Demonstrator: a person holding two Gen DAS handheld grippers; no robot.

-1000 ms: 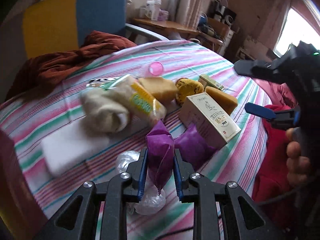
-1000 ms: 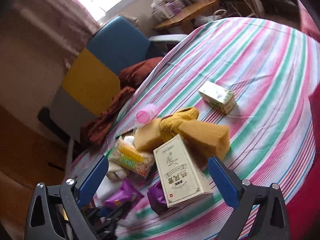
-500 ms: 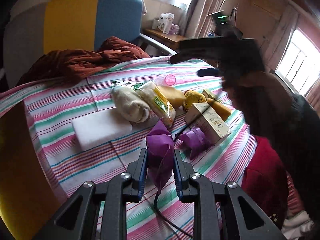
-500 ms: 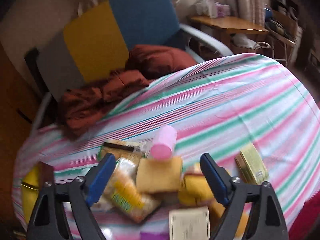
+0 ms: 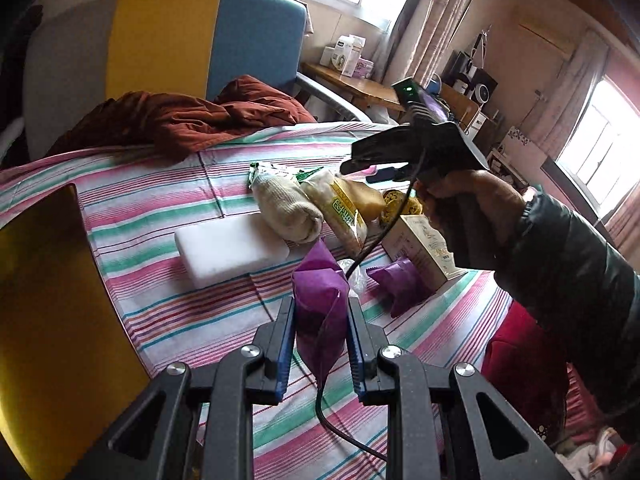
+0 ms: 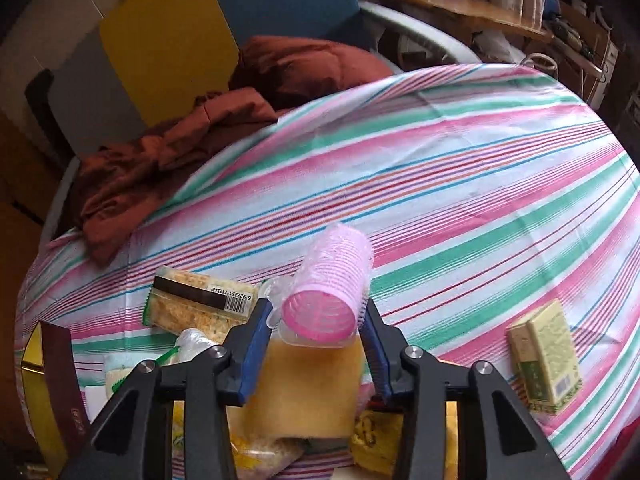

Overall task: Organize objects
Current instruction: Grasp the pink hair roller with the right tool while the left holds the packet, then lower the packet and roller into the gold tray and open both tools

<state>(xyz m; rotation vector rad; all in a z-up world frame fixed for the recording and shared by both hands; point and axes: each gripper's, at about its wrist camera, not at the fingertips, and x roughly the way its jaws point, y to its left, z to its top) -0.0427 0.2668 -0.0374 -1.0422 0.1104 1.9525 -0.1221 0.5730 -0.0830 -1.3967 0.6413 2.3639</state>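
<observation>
Purple pouch (image 5: 320,312) sits pinched in left hand-held gripper (image 5: 320,344); right hand-held gripper (image 6: 318,344) brackets pink roller (image 6: 330,292), grip unclear.

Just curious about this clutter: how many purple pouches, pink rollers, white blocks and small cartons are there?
Purple pouches: 2 (one in the left gripper)
Pink roller: 1
White block: 1
Small cartons: 2
Total: 6

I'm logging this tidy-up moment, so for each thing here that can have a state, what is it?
Left gripper: shut on the purple pouch, lifted off the cloth.
Right gripper: fingers on both sides of the pink hair roller; contact unclear.
Pink hair roller: on its side.
Second purple pouch: lying on the cloth.
Green box: closed, lying flat.
Beige box: closed, lying flat.
</observation>
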